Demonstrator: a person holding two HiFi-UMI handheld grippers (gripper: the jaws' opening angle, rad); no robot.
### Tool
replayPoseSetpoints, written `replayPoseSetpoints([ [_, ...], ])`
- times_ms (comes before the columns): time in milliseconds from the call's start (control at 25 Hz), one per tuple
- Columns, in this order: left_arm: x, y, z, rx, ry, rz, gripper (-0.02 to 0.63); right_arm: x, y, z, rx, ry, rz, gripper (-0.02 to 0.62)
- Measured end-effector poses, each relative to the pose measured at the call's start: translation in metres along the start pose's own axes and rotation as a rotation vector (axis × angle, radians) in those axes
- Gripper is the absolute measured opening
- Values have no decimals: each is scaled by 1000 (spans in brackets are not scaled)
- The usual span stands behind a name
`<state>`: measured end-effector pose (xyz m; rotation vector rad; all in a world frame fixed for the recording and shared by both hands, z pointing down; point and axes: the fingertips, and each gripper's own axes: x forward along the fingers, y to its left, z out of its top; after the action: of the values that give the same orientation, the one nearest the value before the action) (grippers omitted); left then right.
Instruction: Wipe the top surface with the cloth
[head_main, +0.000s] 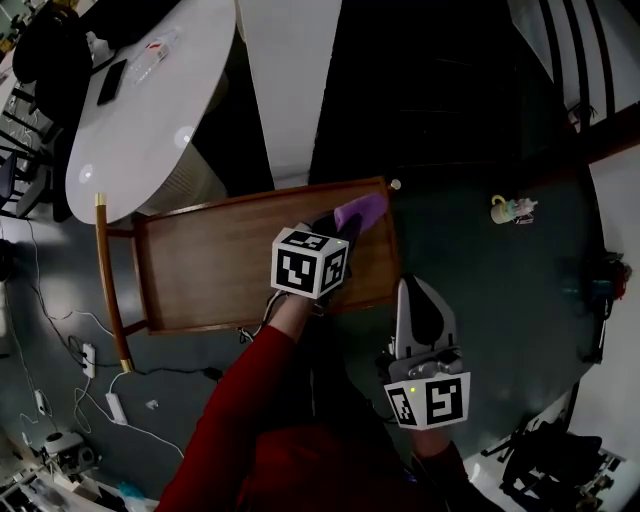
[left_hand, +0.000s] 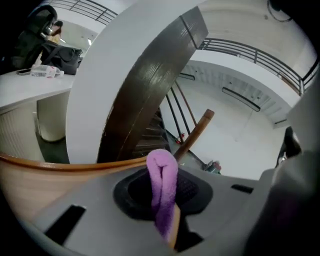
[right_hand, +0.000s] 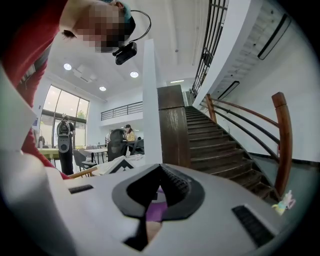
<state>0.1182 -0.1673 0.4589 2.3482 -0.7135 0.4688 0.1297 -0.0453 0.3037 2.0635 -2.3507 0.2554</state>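
Note:
A brown wooden table top (head_main: 220, 270) with a raised rim lies in front of me. My left gripper (head_main: 345, 228) reaches over its far right corner, shut on a folded purple cloth (head_main: 360, 210). In the left gripper view the cloth (left_hand: 162, 185) stands upright, pinched between the dark pads (left_hand: 192, 192), with the table rim (left_hand: 60, 165) curving behind it. My right gripper (head_main: 420, 300) hovers off the table's near right corner, over the dark floor. It holds nothing, and its jaws look shut. In the right gripper view, a bit of purple shows beyond the pads (right_hand: 172, 187).
A white round table (head_main: 150, 110) with a phone and a bottle stands at the far left. A small toy (head_main: 513, 209) sits on the floor to the right. Cables and a power strip (head_main: 90, 360) lie on the floor left. A dark staircase (right_hand: 220, 145) rises beyond.

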Motion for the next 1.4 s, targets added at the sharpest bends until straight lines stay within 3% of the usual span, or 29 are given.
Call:
replayPoseSetpoints([
  [240,32,9,-12,-69,58,40,66,-1,-8,-7,25,25,-2,12],
  [400,50,20,-17,-161,115,58,66,-3,-15,-10,39,47,-5,12],
  [600,55,66,-26,-178,218,173,66,7,-17,-16,41,80,23,12],
  [840,-19,158,-28,-197,175,339,66,29,-6,-17,36,104,91,12],
  [1120,-155,265,-43,-216,105,621,64,49,22,-21,10,117,176,12],
  [1400,-251,325,-59,-275,82,839,64,56,40,-20,-25,113,214,12],
])
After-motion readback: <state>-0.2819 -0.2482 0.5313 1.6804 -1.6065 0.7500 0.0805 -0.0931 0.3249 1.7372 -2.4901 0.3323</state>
